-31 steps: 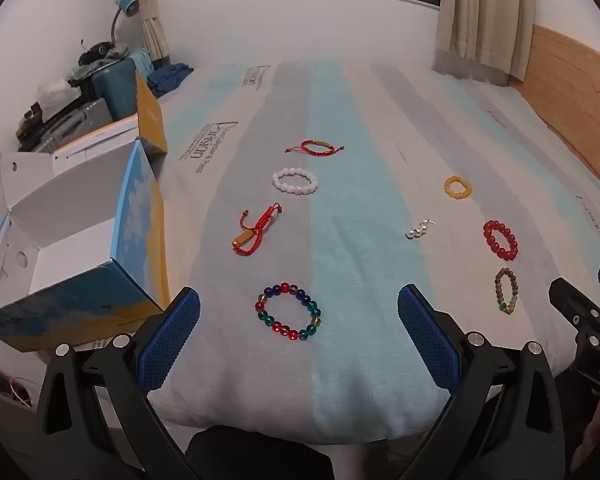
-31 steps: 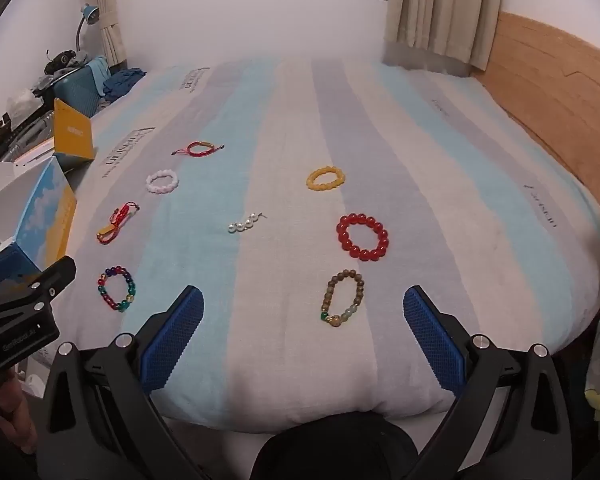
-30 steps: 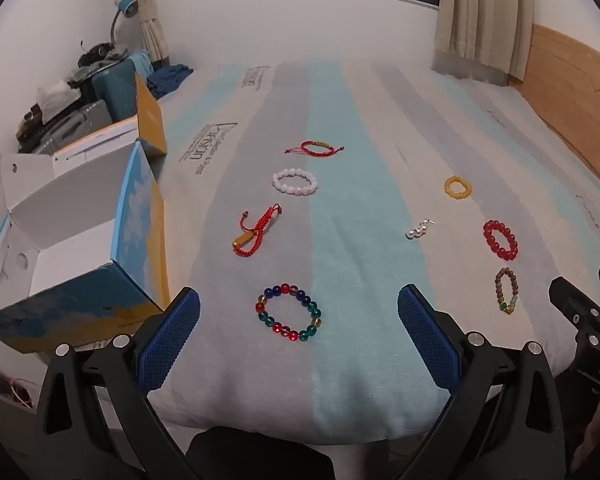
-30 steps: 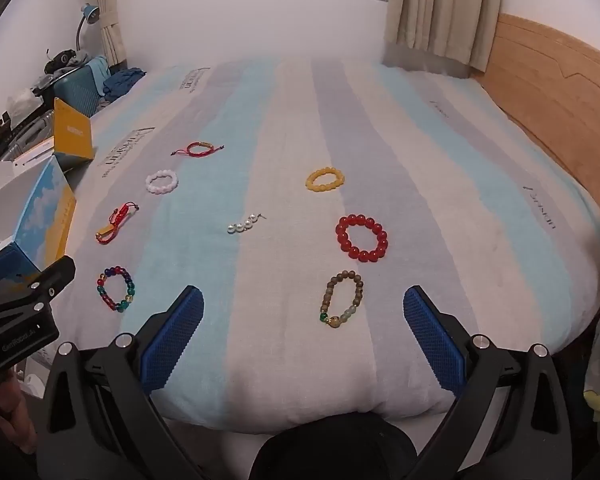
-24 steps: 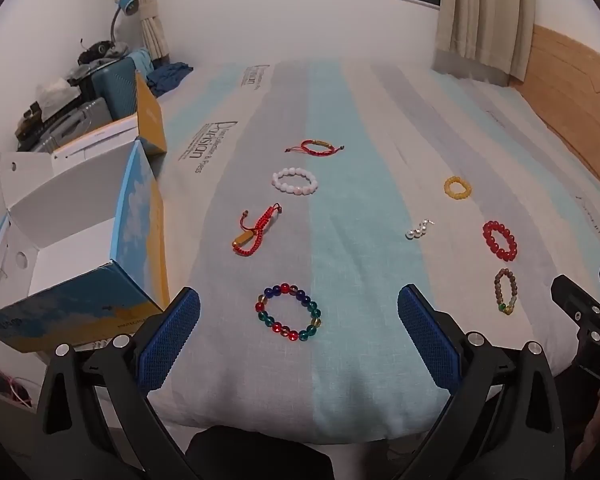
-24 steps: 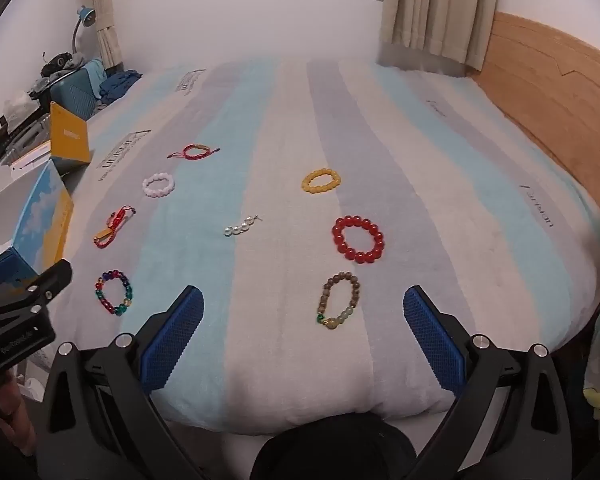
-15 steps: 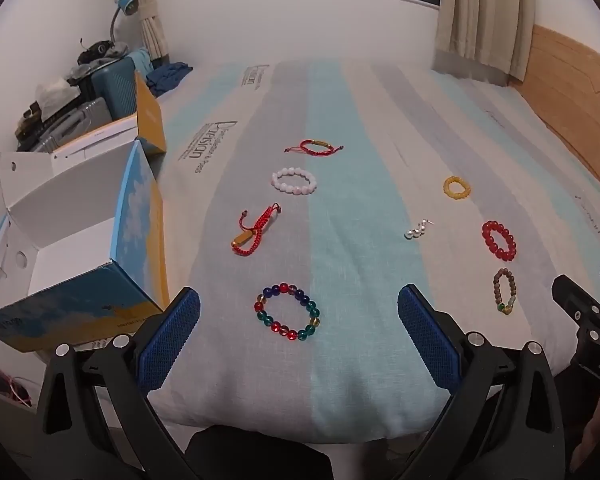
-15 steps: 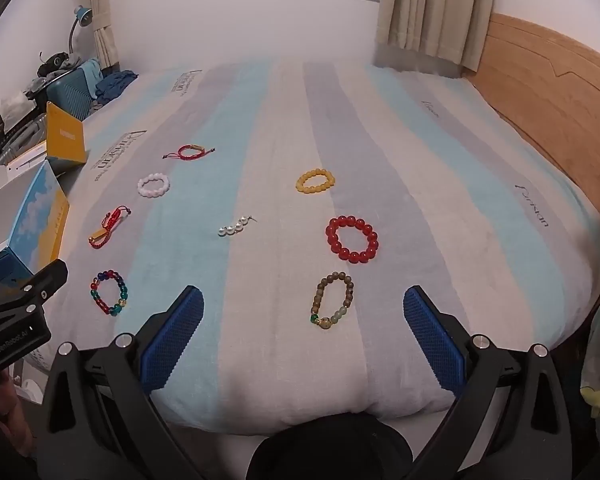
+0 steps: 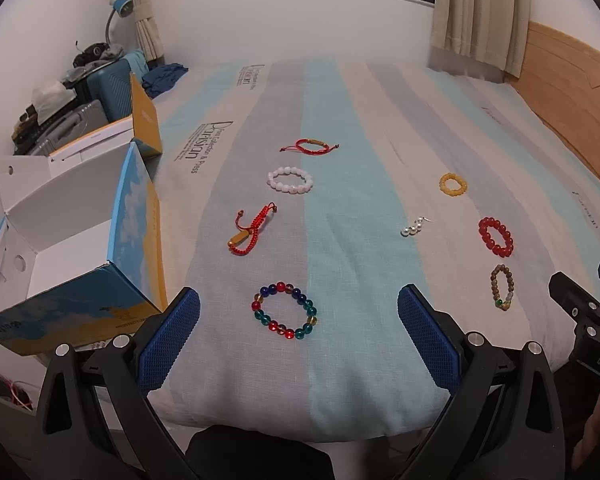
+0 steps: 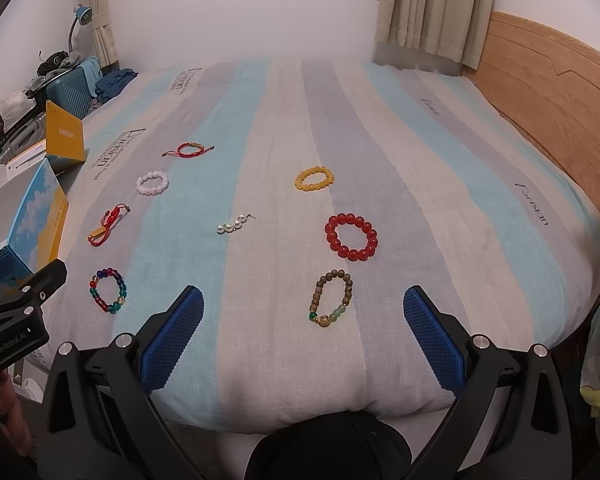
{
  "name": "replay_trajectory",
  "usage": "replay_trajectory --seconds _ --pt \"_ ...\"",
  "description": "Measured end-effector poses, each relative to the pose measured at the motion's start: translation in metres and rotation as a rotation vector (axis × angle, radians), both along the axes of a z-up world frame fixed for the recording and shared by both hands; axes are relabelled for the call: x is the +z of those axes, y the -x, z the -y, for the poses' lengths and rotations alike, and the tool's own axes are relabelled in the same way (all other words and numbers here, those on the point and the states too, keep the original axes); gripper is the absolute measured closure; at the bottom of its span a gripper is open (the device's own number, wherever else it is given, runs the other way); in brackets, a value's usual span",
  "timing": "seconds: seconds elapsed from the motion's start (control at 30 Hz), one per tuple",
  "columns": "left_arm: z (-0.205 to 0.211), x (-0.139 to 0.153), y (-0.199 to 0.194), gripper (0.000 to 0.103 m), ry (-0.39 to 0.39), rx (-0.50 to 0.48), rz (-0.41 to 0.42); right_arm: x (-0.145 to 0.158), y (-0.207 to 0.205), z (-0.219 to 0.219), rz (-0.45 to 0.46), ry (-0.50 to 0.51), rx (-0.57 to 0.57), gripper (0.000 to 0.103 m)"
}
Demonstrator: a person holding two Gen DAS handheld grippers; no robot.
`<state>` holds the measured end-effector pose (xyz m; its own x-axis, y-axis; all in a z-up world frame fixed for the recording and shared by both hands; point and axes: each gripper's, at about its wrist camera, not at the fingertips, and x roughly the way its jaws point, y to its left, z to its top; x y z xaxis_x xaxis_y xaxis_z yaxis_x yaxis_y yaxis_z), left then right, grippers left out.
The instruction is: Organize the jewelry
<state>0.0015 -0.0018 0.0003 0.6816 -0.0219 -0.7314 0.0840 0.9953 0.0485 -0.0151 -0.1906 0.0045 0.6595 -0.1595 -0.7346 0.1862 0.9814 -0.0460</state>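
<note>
Multicoloured bracelet (image 9: 285, 311) lies between the spread left gripper (image 9: 298, 334) fingers

Glossy glass-like multicolour bead bracelet (image 9: 285, 311) on matt woven cloth bedspread (image 9: 352, 264).

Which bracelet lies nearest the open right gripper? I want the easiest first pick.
The brown wooden-bead bracelet with a green bead, lying between the right gripper fingers' line of sight. The red bead bracelet lies farther up the bed.
</note>
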Motion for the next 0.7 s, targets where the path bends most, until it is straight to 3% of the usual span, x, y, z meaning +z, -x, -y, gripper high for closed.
replay_trajectory --seconds 0.7 --pt "0.0014 0.0030 0.0054 0.006 -0.003 -0.003 0.002 -0.0011 0.0011 -0.0030 -0.003 -0.002 -0.003 0.007"
